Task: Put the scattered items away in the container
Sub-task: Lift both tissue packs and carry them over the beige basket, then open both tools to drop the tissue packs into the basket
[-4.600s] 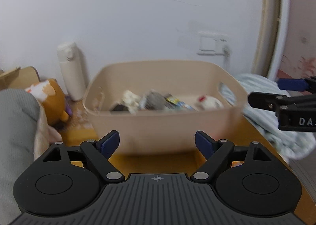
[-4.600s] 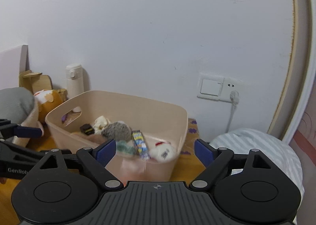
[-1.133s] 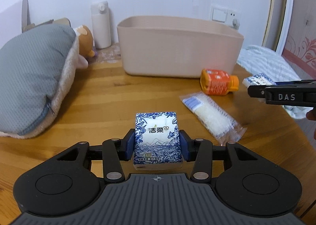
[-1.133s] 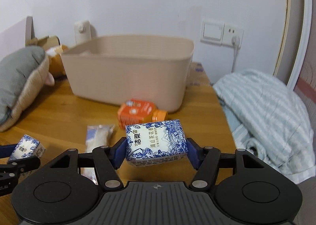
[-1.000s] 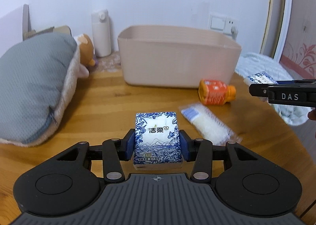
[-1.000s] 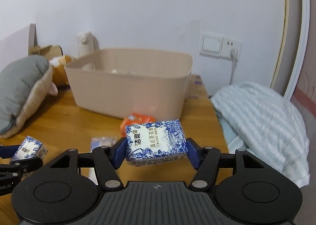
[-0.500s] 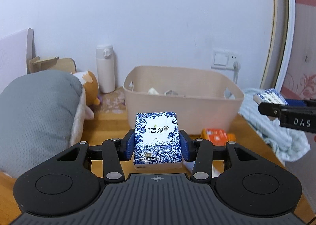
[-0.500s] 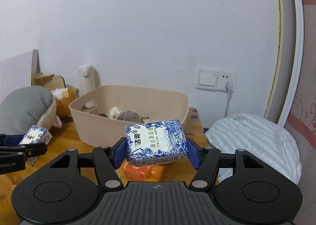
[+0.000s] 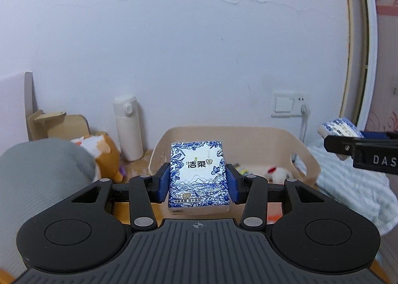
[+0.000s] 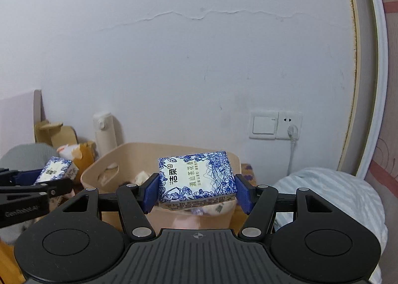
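In the left wrist view, left tool [image 9: 198,182] clamps a tissue pack [image 9: 197,174] upright, in front of the beige bin [image 9: 307,157]. In the right wrist view, right tool [image 10: 196,194] grips a second tissue pack [image 10: 196,179] lengthwise, held up in front of that bin.

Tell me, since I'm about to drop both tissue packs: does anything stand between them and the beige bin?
Nothing visible does. The left gripper and right gripper each hold a tissue pack directly facing the open-topped beige bin. Only small items lie inside it.
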Tool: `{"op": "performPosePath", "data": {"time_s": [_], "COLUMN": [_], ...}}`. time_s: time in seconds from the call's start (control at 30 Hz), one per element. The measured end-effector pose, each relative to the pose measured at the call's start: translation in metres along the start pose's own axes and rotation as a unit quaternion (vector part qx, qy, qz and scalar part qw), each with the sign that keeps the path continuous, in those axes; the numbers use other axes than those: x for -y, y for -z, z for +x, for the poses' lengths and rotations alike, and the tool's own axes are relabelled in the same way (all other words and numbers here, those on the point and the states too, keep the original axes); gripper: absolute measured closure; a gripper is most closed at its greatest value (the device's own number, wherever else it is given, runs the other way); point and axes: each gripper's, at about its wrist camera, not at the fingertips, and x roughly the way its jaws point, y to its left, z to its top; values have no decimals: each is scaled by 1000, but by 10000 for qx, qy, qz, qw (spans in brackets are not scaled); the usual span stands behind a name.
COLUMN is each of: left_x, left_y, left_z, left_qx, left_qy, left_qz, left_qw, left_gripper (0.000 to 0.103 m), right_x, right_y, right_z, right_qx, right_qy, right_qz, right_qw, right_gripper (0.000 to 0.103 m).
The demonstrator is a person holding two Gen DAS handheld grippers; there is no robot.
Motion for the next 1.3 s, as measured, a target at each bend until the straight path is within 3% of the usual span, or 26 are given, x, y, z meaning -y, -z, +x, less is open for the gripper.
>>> {"op": "performPosePath", "data": {"time_s": [0.47, 0.77, 1.0, 1.03, 1.13, 1.3], "left_x": [-3, 3, 8, 7, 8, 13], "left_y": [-35, -19, -10, -8, -6, -11], "left_z": [93, 143, 162, 164, 162, 149], "left_qx": [-195, -680, -969, -983, -899, -773], "left_qy": [-226, -530, -527, -549, -652, -691], "left_qz": [-163, 31, 95, 78, 134, 256], "left_qw": [9994, 9963, 9938, 9936, 9937, 9943], "left_gripper": [56, 56, 56, 53, 27, 21], "right_x": [13, 19, 14, 12, 9, 1], "right_y": [-16, -4, 4, 5, 9, 13], "right_z": [68, 104, 128, 130, 134, 127], "right_qx": [-170, -505, -773, -811, -970, -935], "right_qy": [117, 267, 310, 303, 274, 225], "right_qz": [28, -4, -178, -201, -282, -475], "right_qw": [9998, 9984, 9964, 9960, 9945, 9942], "right_gripper": [43, 43, 43, 43, 41, 26]}}
